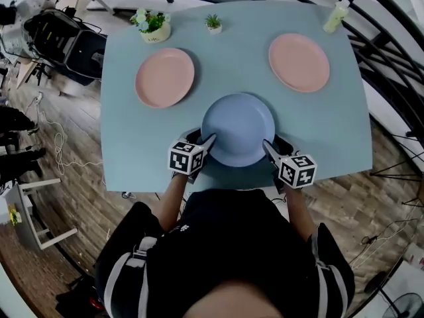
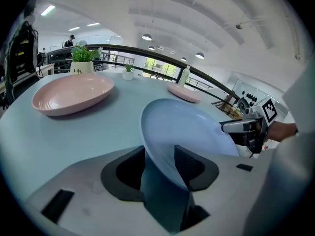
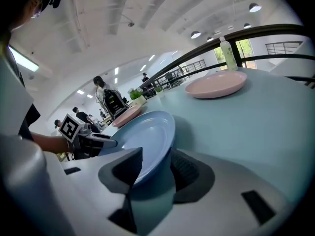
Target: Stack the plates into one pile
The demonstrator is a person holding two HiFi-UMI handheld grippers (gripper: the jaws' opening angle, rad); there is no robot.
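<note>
A blue plate (image 1: 237, 128) is held near the table's front edge, gripped at both sides. My left gripper (image 1: 207, 141) is shut on its left rim, and in the left gripper view the blue plate (image 2: 187, 132) stands between the jaws. My right gripper (image 1: 267, 148) is shut on the right rim, where the blue plate (image 3: 142, 141) sits between the jaws. One pink plate (image 1: 165, 77) lies at the back left, and another pink plate (image 1: 299, 61) at the back right. Both pink plates show in the gripper views too: the left one (image 2: 71, 93) and the right one (image 3: 216, 84).
The light blue table (image 1: 232, 58) carries a potted plant (image 1: 152, 25), a smaller plant (image 1: 213, 23) and a bottle (image 1: 336, 15) along its back edge. A black railing (image 1: 391, 52) curves round the right side. Bags and gear (image 1: 59, 38) stand on the floor at left.
</note>
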